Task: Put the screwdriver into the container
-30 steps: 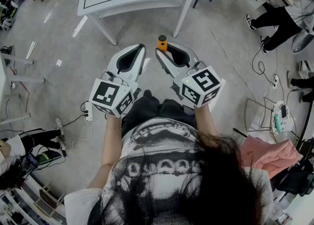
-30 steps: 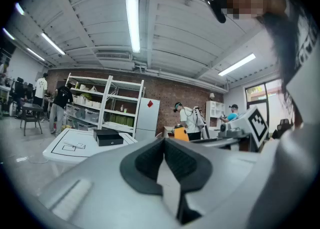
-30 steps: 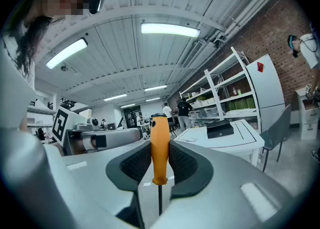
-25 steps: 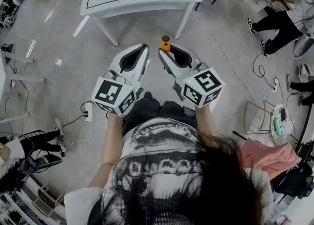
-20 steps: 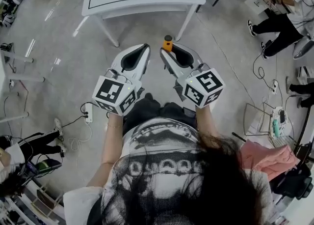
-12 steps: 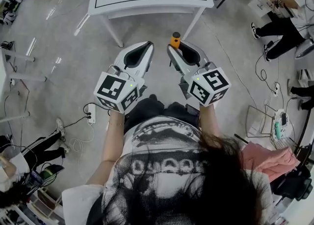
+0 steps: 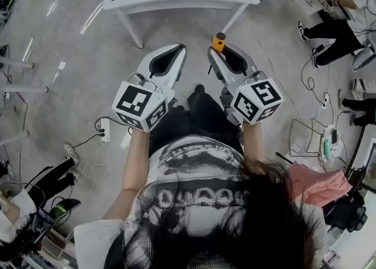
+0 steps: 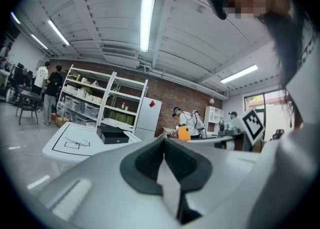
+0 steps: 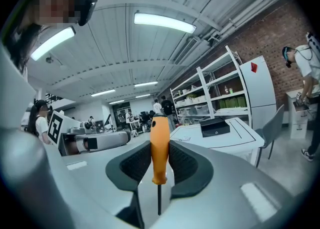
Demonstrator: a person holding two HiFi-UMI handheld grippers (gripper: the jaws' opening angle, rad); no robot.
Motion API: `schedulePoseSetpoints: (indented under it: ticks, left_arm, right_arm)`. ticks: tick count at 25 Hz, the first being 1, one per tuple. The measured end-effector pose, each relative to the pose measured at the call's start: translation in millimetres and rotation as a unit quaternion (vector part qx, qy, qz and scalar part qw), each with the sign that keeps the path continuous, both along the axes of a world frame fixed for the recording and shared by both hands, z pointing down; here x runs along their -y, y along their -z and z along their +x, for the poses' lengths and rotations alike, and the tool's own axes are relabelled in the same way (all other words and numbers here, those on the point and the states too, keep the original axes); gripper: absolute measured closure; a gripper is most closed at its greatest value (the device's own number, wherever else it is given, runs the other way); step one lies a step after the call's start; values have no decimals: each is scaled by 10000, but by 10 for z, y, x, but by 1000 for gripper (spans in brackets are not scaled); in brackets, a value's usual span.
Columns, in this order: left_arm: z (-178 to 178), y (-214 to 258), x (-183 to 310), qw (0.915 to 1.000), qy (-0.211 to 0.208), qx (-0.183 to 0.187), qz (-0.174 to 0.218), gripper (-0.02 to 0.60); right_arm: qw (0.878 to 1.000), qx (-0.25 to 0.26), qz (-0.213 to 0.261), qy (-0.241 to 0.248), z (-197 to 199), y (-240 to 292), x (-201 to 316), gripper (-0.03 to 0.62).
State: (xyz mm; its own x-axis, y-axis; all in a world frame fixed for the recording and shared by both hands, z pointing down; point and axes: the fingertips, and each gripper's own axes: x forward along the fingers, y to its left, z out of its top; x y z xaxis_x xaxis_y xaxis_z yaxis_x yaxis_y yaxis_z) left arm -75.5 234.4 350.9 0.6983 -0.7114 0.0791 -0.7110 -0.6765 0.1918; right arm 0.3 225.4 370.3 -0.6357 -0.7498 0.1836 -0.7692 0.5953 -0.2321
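Lab room, grey floor, white table [image 7: 182,2] ahead of both jaws. Right gripper [image 7: 218,50] jaws clamped on the orange screwdriver [image 9: 160,145] handle; shaft runs back between the jaws, handle end pokes out front. Left gripper [image 8: 164,145] jaws together, nothing in them. Black box [image 9: 215,127] on the table, well beyond the jaws, probably the container. Pickup looks done; carry and drop-in left.

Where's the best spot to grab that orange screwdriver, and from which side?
Its thick orange handle, squeezed from both sides. The screwdriver stands upright, its fat handle fills the pads, and the thin shaft might slip. The right tongs grip it so.
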Motion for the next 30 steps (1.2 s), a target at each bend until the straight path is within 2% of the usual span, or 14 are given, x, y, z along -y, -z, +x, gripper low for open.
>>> schedulePoseSetpoints:
  ticks: [6,9,12,20,30]
  left_arm:
    - [-111,-314,449,9999,77,14,-119,581]
    - [-77,-267,532,9997,165,84,-173,581]
    - [24,-235,789,9994,243,135,-208,581]
    - [481,-43,1931,9989,379,271,-107,581]
    - [933,-6,2849,9971,512,554,-85,581]
  right_arm:
    - [9999,-20,-98,110,-135,-297,528,487]
    - [9997,51,-134,216,-123,-258,654,487]
    - [9994,91,-128,314,-62,-230,942,487]
    - [9985,125,-70,538,323,-105,1984,487]
    - [9971,363,-127,664,760,-110,2931,487]
